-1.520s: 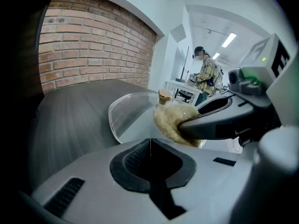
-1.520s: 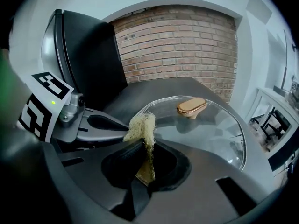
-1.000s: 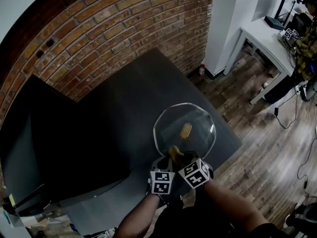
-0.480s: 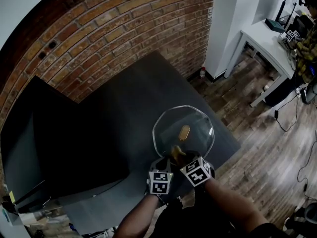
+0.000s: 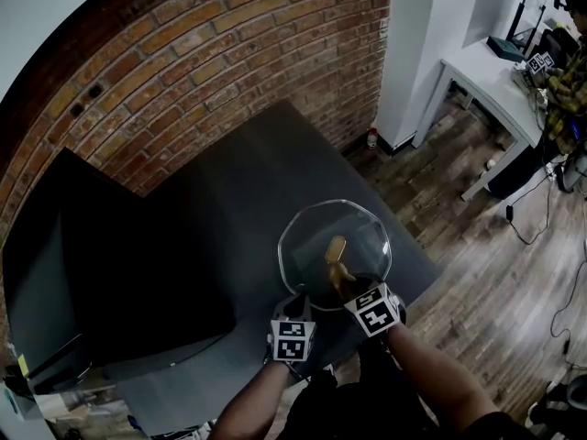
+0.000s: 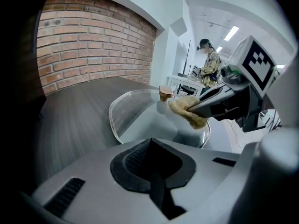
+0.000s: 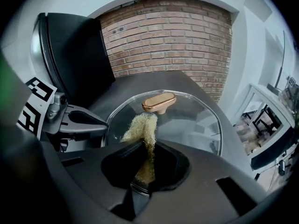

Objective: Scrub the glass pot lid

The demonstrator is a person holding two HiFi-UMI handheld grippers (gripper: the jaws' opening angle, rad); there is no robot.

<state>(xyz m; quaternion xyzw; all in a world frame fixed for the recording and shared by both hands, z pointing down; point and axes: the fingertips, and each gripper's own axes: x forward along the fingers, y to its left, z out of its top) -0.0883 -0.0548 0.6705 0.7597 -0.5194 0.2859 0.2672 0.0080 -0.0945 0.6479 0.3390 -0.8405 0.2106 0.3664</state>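
- Head view: the glass pot lid (image 5: 365,232) is seen lying flat on the dark table (image 5: 220,209), near the table's 4 o'clock corner, with its bronze knob (image 5: 336,247) at the centre of the glass.
- The left gripper (image 5: 297,302) is placed at about 7 o'clock on the lid's rim. In the left gripper view its jaws are drawn together, and the lid's near edge runs into them, so the rim is taken as clamped.
- The right gripper (image 5: 348,288) is brought in from 5 o'clock. Its jaws are clenched on a tan fibre scrub pad (image 7: 140,127).
- The free end of the pad is laid on the glass just at 6 o'clock of the knob, close to it.
- The two grippers are held near each other, both over the lid's near side.
- A brick wall (image 5: 183,71) is seen beyond the table at 11 o'clock, a wooden floor (image 5: 495,273) at 3 o'clock, and a white table (image 5: 486,67) at 2 o'clock.
- A standing person (image 6: 211,64) is visible in the background of the left gripper view.
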